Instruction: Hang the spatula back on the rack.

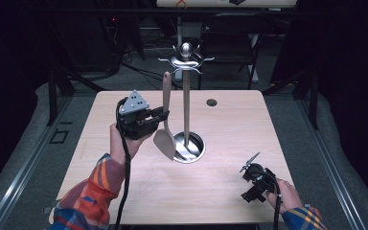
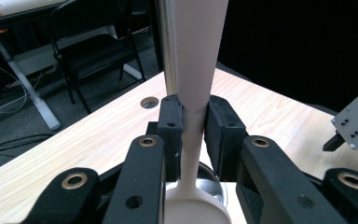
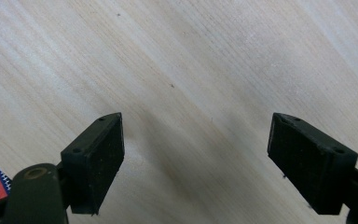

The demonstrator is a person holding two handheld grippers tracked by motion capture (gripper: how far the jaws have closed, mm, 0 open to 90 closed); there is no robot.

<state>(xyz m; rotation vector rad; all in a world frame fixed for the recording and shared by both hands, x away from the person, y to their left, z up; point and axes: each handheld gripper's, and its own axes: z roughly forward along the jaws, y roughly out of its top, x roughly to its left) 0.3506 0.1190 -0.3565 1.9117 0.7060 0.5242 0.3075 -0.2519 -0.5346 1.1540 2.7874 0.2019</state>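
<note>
Spatula (image 2: 196,70) handle clamped upright btwn left tool (image 2: 193,126) pads.

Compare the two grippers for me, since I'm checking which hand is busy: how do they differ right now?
The left gripper is shut on the beige spatula, handle upright beside the metal utensil stand; the right gripper is open with nothing between its fingers. The left is raised above the table; the right sits low near the table's right front corner, facing bare wood. Both have black fingers.

no readable text, labels, brands, numbers or signs anywhere
</note>
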